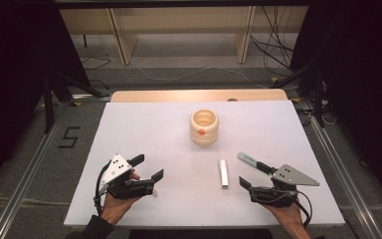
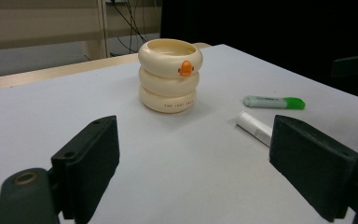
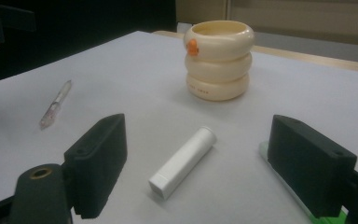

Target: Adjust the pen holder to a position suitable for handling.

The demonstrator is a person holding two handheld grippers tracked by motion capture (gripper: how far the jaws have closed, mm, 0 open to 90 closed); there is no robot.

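Note:
A cream cup (image 1: 204,127) shaped like three stacked rings, with an orange beak on its front, stands upright at the table's middle. A white tube (image 1: 223,173) lies in front of it, and a green highlighter (image 1: 248,160) lies to the tube's right. My left gripper (image 1: 148,168) rests open near the front left, holding nothing, and faces the cup (image 2: 169,74). My right gripper (image 1: 253,174) is open at the front right. In the right gripper view the white tube (image 3: 183,162) lies on the table between the jaws, untouched, and the highlighter (image 3: 286,189) is partly behind the right jaw.
A clear thin pen (image 3: 56,103) lies on the white table (image 1: 144,124) near the left gripper. A bare wooden strip (image 1: 154,95) runs along the far edge. Beyond it are shelf legs and cables on the floor.

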